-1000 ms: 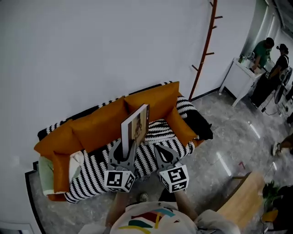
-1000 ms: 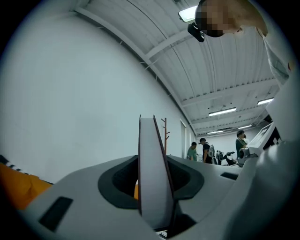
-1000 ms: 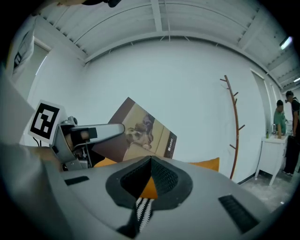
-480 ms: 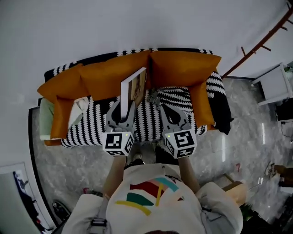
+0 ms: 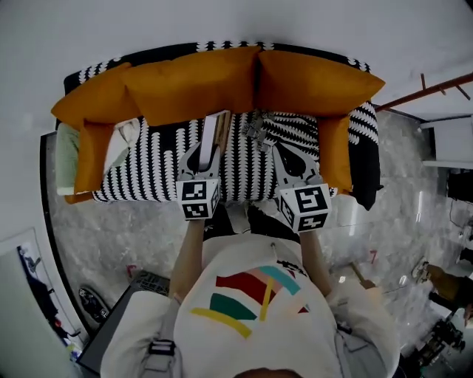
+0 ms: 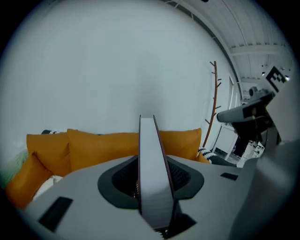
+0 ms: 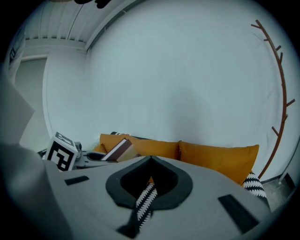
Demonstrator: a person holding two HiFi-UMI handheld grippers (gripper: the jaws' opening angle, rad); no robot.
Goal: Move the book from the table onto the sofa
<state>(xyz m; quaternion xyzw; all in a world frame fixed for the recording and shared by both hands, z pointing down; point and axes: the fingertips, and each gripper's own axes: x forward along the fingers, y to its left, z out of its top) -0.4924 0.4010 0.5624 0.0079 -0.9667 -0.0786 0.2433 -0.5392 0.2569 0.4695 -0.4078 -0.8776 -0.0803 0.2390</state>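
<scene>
Right now my left gripper [image 5: 208, 153] has its fingers [image 6: 79, 187] clamped on the book [image 6: 152, 178], which stands upright on edge between them. It is over the sofa's [image 5: 148, 162] striped seat, just in front of the orange back cushions [image 5: 199, 85]. I cannot tell whether the book touches the seat. My right gripper [image 7: 150, 160], beside it over the same seat, has its fingers pressed together, holding nothing.

I see a plain white wall [image 5: 222, 18] right behind the sofa [image 5: 148, 173], whose orange back cushions [image 5: 192, 81] lean against it. Glossy grey marble floor [image 5: 103, 236] runs in front of the sofa, and a thin brown coat stand [image 5: 425, 91] rises just beyond its right end, near a white table [image 5: 452, 142]
</scene>
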